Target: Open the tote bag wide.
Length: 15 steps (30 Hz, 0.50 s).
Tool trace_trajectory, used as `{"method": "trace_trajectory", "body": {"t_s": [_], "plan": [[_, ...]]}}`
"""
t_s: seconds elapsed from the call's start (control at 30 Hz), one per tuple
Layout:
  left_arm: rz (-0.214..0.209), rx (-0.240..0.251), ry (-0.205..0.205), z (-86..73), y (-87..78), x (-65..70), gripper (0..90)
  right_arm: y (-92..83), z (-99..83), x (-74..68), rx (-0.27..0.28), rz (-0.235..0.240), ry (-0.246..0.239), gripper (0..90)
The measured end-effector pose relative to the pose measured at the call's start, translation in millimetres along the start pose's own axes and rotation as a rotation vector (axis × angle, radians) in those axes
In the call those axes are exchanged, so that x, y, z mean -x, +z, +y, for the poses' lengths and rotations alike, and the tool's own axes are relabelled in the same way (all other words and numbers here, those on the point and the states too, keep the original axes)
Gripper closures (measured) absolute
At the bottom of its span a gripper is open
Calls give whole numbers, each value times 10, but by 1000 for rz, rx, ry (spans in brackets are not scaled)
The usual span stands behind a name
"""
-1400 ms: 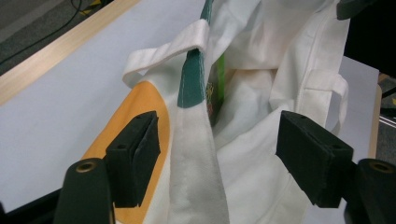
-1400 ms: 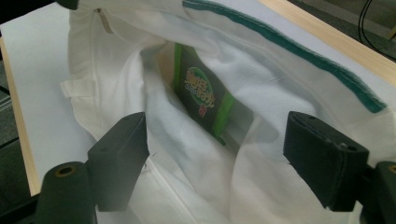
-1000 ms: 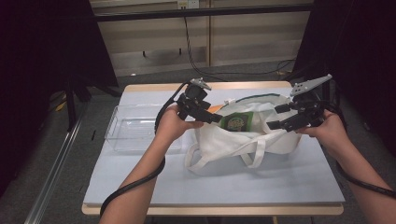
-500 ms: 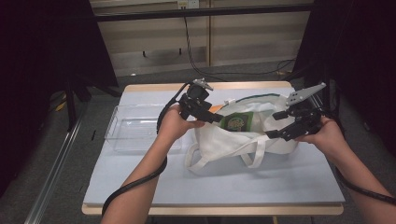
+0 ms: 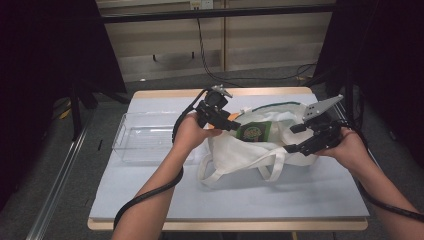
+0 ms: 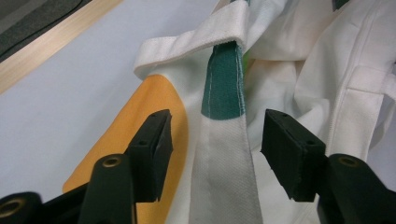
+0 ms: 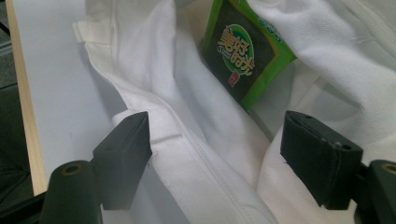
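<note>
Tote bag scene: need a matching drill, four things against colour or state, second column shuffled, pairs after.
Things:
1. tote bag
2. snack packet
3. plastic bin
4. left gripper

Descriptions:
A. clear, left of the bag
B. white cloth, slumped on the table
C. jaws apart either side of a bag strap
D. green and black, inside the bag mouth

Pairs: 1-B, 2-D, 3-A, 4-C

My table (image 5: pixel 150 200) had a pale blue-grey top with a light wooden edge showing along its near and far sides. On it lay a white cloth bag (image 5: pixel 250 150), slumped a little right of the middle with its straps (image 5: pixel 235 167) spilled toward me. Left of the bag, close to it, stood a clear plastic bin (image 5: pixel 145 142), reaching almost to the table's left edge
</note>
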State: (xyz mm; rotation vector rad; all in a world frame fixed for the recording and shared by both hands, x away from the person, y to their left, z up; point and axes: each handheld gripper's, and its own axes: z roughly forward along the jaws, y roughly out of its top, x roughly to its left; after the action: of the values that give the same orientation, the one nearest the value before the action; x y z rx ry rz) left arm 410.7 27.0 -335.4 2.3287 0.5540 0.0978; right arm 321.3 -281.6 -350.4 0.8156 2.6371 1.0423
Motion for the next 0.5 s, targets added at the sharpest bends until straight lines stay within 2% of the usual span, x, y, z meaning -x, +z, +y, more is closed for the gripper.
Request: {"method": "trace_trajectory", "body": {"t_s": [0.17,0.23,0.3,0.4,0.43,0.47,0.5], "plan": [[13,-1,-6,4,-20,-28,616,-59,-9,-25,34,3,-1,226],[13,2,-5,9,-25,-33,716,-72,-11,-35,36,5,-1,224],[26,7,-16,31,-36,-22,763,-84,-11,-64,39,3,-17,218],[18,-3,-25,63,-62,-37,837,-65,-12,-94,25,11,-31,215],[18,-3,-25,63,-62,-37,851,-65,-12,-94,25,11,-31,215],[18,10,-48,73,-60,-35,851,-49,-14,-100,21,17,-33,215],[17,4,-44,82,-71,-46,857,-30,-15,-103,13,23,-39,215]]}}
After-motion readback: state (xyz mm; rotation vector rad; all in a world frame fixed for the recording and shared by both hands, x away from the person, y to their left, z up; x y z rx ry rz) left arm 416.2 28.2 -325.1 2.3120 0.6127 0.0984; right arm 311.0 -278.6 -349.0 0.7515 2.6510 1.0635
